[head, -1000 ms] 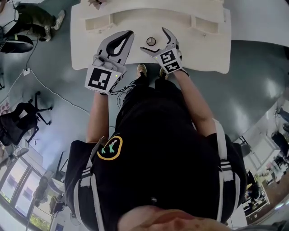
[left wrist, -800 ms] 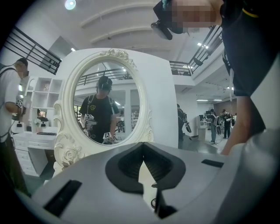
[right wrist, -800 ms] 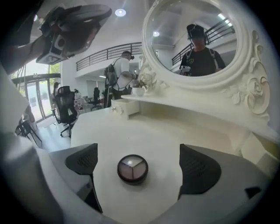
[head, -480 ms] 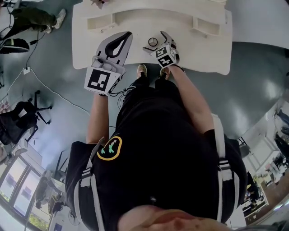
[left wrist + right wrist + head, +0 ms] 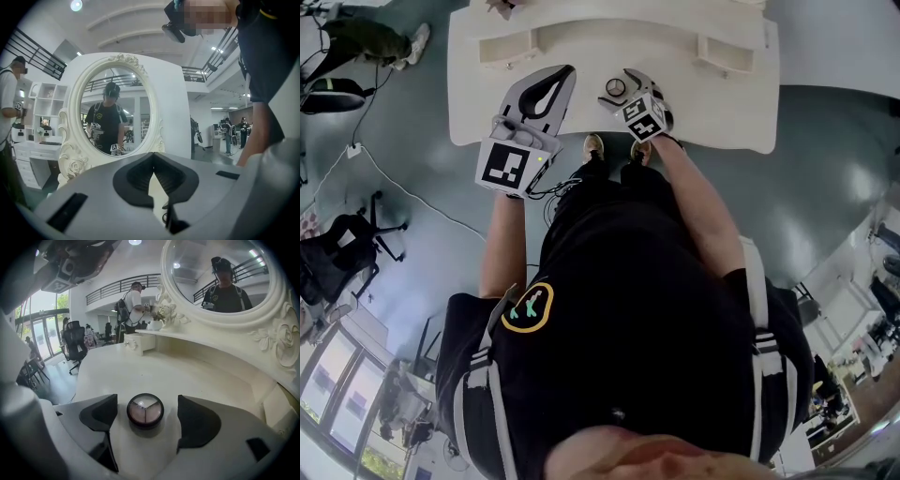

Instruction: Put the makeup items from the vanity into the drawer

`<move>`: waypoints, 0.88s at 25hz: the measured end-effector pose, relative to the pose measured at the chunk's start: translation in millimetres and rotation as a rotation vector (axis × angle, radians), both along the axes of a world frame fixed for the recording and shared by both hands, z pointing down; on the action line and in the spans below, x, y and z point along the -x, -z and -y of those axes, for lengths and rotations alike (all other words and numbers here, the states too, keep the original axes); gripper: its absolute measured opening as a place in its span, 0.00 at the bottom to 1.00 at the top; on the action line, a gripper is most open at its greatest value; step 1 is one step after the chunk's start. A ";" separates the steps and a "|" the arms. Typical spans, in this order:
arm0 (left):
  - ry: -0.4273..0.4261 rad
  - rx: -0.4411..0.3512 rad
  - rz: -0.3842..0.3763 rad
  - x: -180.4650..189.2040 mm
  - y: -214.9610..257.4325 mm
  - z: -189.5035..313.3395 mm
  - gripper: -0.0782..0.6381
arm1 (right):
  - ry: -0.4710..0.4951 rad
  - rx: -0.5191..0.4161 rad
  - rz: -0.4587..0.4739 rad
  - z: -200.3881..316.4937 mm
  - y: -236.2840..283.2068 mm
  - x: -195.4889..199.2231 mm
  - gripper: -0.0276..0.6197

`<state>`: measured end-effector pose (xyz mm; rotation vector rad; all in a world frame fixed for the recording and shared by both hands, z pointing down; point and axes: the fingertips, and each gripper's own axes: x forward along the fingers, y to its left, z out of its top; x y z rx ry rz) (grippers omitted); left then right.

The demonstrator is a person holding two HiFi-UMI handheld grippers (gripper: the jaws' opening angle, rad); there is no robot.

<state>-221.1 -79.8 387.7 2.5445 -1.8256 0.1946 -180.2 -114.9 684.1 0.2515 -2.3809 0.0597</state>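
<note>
There is one makeup item to be seen: a round compact (image 5: 145, 409) with a black rim and a clear lid, and under the lid the powder is divided in three parts. It lies flat on the white tabletop (image 5: 140, 366), near the front edge and about in the middle of its width.

The right claw (image 5: 146, 404) points down at a slant to the tabletop, and the compact lies between its two jaws. The jaws have just been closing, but they are not yet on the item: a gap shows on each side between the black pads and the rim, so this claw is partly open and holds nothing.

The left claw (image 5: 153, 159) is beside it, over the front left part of the tabletop, and points nearly level toward the mirror (image 5: 115, 112). Its two jaws meet at the tips and there is nothing between them.

There is one mirror, oval, in a white carved frame, and it stands at the back of the tabletop. In the head view two small raised boxes (image 5: 504, 47) stand at the back of the tabletop, one near each end.
</note>
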 end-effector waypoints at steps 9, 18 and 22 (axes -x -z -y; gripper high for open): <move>-0.003 -0.008 -0.001 -1.0 1.7 -2.3 0.13 | 0.093 -0.043 -0.008 -18.8 2.0 4.0 0.43; -0.014 -0.013 0.001 -1.1 2.7 -3.5 0.13 | 0.004 -0.037 0.029 -11.4 12.6 -4.7 0.43; -0.037 -0.017 -0.006 -5.8 2.0 -0.2 0.13 | -0.023 -0.055 0.045 -2.9 24.3 -6.1 0.43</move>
